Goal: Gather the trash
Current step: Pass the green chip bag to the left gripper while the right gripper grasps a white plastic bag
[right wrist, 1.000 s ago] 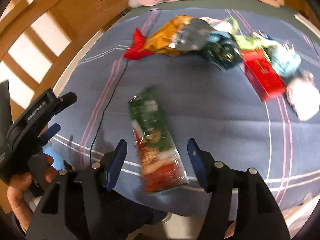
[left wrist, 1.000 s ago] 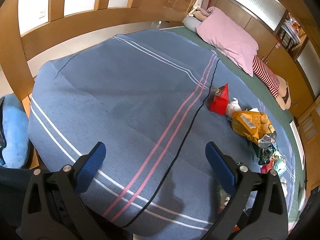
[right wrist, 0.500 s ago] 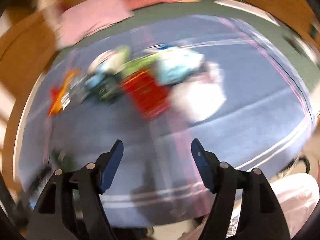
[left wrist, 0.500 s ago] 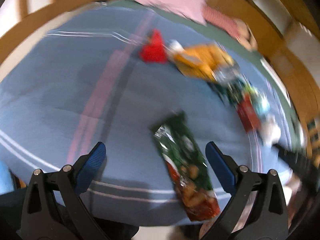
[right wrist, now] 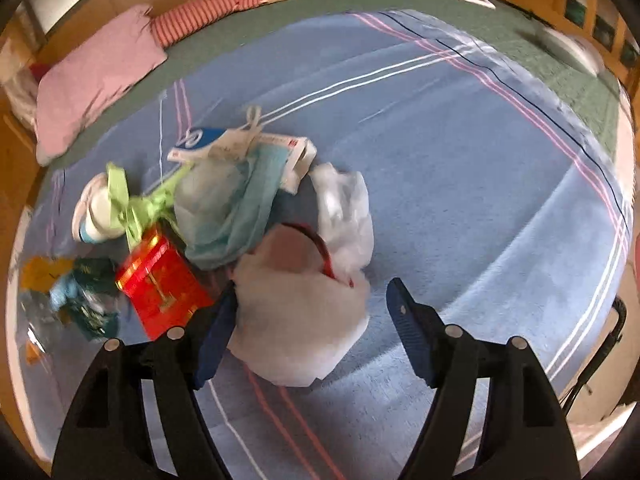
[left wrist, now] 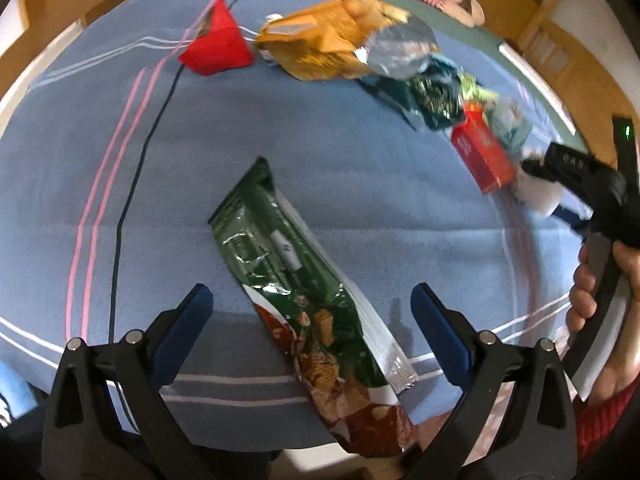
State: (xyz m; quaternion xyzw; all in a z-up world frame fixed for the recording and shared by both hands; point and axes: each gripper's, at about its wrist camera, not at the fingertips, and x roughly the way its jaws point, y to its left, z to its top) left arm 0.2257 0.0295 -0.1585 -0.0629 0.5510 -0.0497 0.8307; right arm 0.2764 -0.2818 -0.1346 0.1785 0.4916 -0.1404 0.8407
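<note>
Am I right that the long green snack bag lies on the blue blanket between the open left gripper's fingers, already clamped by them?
Not quite. In the left wrist view the green snack bag does lie on the blue blanket between the fingers of the left gripper, but the gripper is open and its pads stand clear of the bag on both sides, so nothing is clamped yet.

A wide bed is covered by a blue striped blanket [right wrist: 460, 168] over a green sheet [right wrist: 520, 28]; a pink pillow [right wrist: 96, 76] is laid near light wooden panelling [left wrist: 592, 92]
</note>
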